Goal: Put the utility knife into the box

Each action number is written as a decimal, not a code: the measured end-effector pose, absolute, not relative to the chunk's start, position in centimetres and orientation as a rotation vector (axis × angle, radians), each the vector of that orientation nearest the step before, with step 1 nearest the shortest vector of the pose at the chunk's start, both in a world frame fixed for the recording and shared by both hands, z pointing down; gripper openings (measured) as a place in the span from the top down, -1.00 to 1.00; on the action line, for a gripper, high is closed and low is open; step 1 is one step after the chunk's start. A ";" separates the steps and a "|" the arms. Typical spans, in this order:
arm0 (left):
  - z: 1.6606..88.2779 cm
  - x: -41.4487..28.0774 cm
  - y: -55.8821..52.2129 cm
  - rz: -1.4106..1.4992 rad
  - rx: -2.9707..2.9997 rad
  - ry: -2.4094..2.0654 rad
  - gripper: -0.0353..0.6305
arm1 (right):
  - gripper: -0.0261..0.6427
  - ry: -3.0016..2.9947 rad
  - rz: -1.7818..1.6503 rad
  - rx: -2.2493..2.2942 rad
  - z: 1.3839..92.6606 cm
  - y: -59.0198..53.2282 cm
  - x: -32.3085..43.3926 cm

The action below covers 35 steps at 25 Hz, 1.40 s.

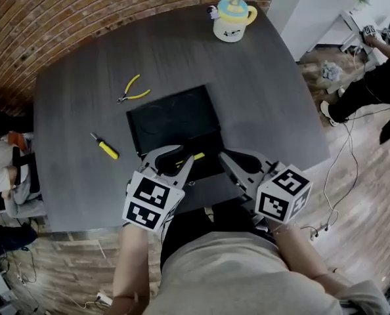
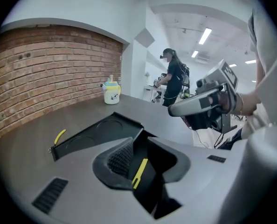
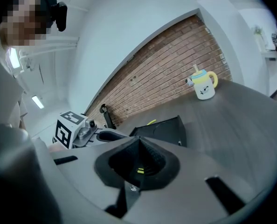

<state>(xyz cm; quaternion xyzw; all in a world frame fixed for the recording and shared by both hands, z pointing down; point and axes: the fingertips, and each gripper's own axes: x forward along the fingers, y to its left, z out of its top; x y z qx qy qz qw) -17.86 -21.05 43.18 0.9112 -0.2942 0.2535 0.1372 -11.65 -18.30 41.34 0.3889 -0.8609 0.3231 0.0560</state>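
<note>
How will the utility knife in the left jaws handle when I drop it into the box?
The utility knife looks stiff and flat, black with a yellow strip, so it probably won't flex. The left gripper's jaws are closed on it with textured pads, so slipping seems unlikely. Being flat, it should land in the box without rolling.

Box [image 1: 175, 117]: one
Utility knife [image 2: 139, 171]: one
Pliers [image 1: 134, 89]: one
Screwdriver [image 1: 106, 147]: one
Mug [image 1: 231, 18]: one
Tongs: two, left tongs [image 1: 185, 158] and right tongs [image 1: 223, 155]
</note>
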 end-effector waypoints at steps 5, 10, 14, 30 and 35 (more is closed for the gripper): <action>41.1 -19.0 -20.7 0.585 2.606 -0.938 0.71 | 0.90 -2.670 0.925 1.141 39.9 -18.9 -12.8; 39.1 -20.7 -20.9 0.508 2.589 -1.062 0.81 | 0.90 -2.717 0.865 1.080 38.3 -19.4 -13.8; 37.3 -22.4 -21.1 0.407 2.552 -1.175 0.82 | 0.90 -2.757 0.811 1.042 36.9 -19.9 -14.3; 35.0 -25.9 -19.7 -0.045 2.359 -1.358 0.82 | 0.90 -2.864 0.702 0.951 33.7 -21.0 -16.7; 35.8 -25.8 -19.5 -0.012 2.302 -1.396 0.82 | 0.90 -2.864 0.705 0.912 33.9 -20.9 -17.2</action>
